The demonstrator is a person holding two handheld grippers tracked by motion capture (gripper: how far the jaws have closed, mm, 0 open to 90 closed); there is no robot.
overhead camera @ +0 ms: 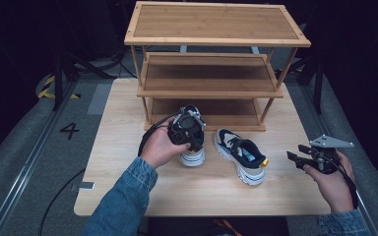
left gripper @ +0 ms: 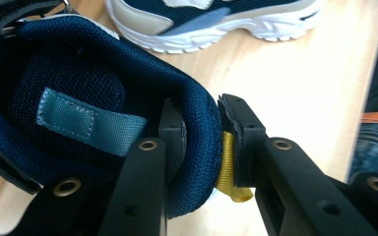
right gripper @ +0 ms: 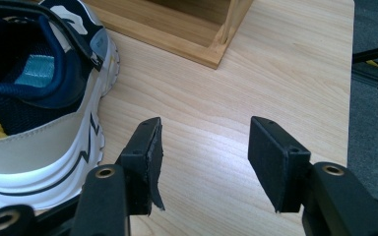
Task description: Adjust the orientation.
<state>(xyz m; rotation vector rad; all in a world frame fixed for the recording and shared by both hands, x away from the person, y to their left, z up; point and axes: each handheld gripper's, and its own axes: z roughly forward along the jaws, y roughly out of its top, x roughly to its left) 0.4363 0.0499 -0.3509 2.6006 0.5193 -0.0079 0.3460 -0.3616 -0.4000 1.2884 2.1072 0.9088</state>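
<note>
Pale wooden table (overhead camera: 128, 196) with dark floor all around it. On it, the dark blue and cream sneaker (left gripper: 78, 108) sits in front of the three-level wooden shoe rack (overhead camera: 216, 39). Its padded heel collar, by the yellow pull loop (left gripper: 229, 167), is pinched by the left gripper (left gripper: 202, 128). It looks light and squashy, so the thick collar is a good place to hold. The second matching sneaker (overhead camera: 240, 155) lies just beside it. The right gripper (right gripper: 204, 147) hangs spread apart and empty over the table.

High view: overhead, facing forward-down over table (overhead camera: 128, 187). Gripper views: close, along own jaws. Shared: right-hand sneaker (overhead camera: 240, 155), upper frame left view, left edge right view.
</note>
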